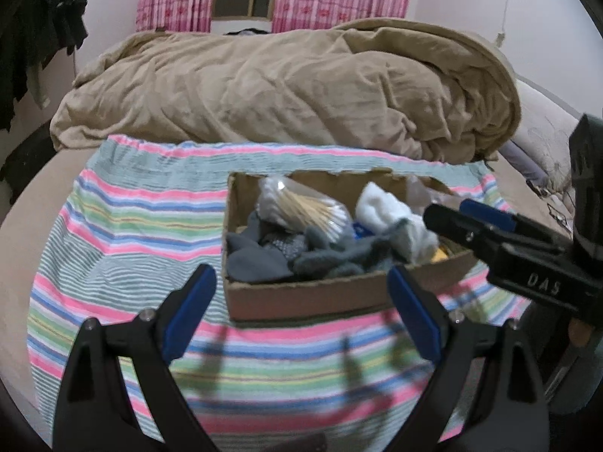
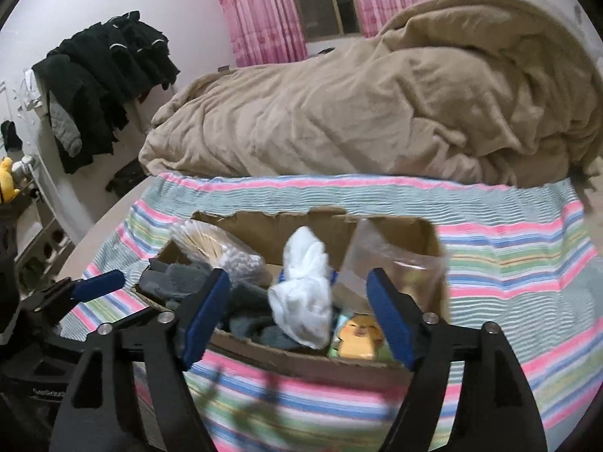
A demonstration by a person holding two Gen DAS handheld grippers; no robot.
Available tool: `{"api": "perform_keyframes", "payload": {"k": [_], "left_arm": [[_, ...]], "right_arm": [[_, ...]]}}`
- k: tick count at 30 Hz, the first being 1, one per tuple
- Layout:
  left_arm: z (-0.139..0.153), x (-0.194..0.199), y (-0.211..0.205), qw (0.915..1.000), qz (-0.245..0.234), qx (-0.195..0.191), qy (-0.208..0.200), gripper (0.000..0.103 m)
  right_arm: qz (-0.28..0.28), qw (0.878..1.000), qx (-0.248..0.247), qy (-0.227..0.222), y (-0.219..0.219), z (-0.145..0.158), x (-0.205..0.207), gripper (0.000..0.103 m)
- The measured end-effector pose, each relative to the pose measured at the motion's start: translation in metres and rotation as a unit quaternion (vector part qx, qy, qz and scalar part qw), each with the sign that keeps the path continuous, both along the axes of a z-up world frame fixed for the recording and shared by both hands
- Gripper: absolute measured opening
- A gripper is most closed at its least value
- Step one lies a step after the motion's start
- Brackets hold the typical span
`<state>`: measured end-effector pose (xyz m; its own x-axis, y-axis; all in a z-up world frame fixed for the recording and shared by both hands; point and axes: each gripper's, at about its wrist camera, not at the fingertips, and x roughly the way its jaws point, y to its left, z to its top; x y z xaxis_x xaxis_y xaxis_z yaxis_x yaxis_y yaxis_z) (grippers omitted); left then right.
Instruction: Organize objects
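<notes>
Blue-padded fingers of the right gripper (image 2: 297,316) stand released and wide, poised just short of the white sock (image 2: 303,301) that tops the clutter in the cardboard box (image 2: 301,361). Left gripper (image 1: 301,305), likewise spread and empty, hangs before the box's near wall. Grey socks (image 1: 264,260) and a cotton swab pack (image 1: 301,207) crowd beside it. Best to pinch the sock's bunched middle and lift straight up, sparing its neighbours, above the striped cloth (image 1: 132,226).

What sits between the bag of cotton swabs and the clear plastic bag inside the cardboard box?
A bunched white sock, standing up in the box between the cotton swabs and the plastic bag; clearest in the right wrist view.
</notes>
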<state>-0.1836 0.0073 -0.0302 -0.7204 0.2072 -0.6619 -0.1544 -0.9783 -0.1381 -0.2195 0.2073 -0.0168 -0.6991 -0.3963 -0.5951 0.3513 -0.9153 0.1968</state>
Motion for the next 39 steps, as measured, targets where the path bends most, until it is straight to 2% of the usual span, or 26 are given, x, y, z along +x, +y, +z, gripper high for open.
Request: {"api": "perform_keyframes", "payload": {"k": [5,12,17,22,31,39], "left_arm": [[0.004,0.019,0.002,0.9999,-0.01,-0.004,0.007,0.093],[-0.002,0.045,0.002,0.9999,-0.016,0.001,-0.003,0.093],[-0.017,0.059,-0.003,0.9999,-0.01,0.003,-0.013,0.093],[-0.025,0.061,-0.007,0.9998,0.004,-0.006,-0.017,0.093],[-0.028,0.069,0.01,0.9993,-0.003,-0.036,0.003,0.093],[-0.028,0.067,0.008,0.9993,-0.001,-0.037,0.006,0.093]], "right_arm": [[-0.007,1.0,0.009,0.001,0.007,0.009,0.02,0.079],[-0.017,0.999,0.043,-0.009,0.01,0.008,0.05,0.079],[-0.021,0.999,0.039,-0.01,0.019,-0.002,0.076,0.079],[-0.03,0.998,0.062,0.003,0.023,-0.015,0.097,0.079],[-0.035,0.998,0.057,-0.001,0.033,-0.018,0.099,0.079],[-0.038,0.998,0.057,-0.005,0.036,-0.02,0.097,0.079]]}}
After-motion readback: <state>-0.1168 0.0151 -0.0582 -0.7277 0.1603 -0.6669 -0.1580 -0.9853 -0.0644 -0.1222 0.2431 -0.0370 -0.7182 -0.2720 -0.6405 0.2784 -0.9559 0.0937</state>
